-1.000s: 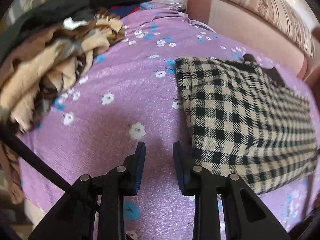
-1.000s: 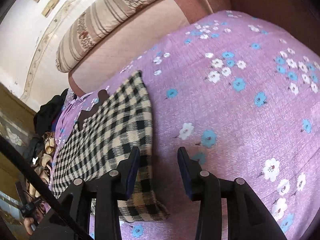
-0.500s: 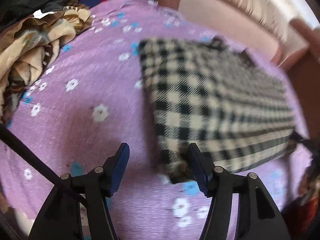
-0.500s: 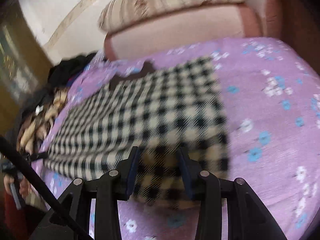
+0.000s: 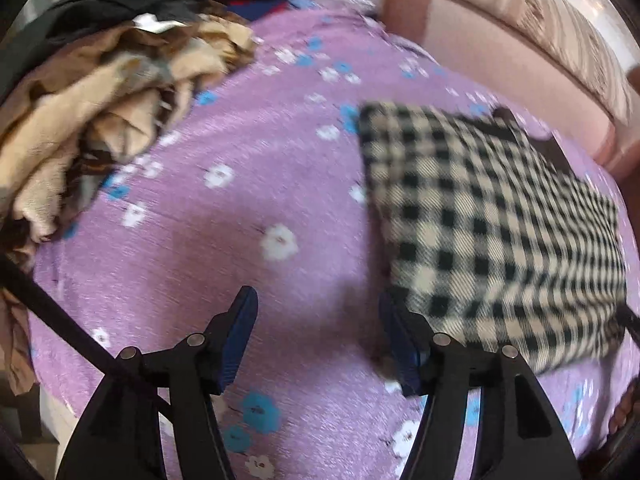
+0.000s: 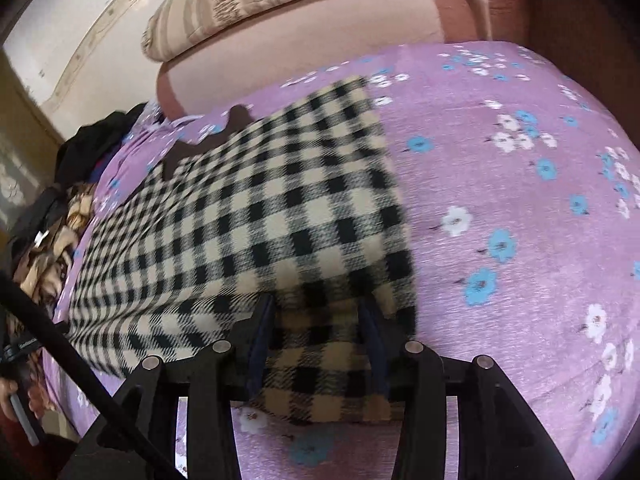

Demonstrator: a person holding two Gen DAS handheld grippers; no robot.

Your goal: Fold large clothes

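Checked garment (image 6: pixel 256 216) folded flat on the purple floral bed cover (image 5: pixel 248 208), reaching toward the bed's head edge by the pink headboard (image 6: pixel 304 68). Left claw (image 5: pixel 318 338) spread wide, empty, right finger just beside the garment's near corner. Right claw (image 6: pixel 318 340) parted, straddling the garment's near edge, not pinched. Heaped clothes (image 5: pixel 100 100) at the bed's far side.

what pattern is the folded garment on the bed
Black and cream check, clearest in the right wrist view.
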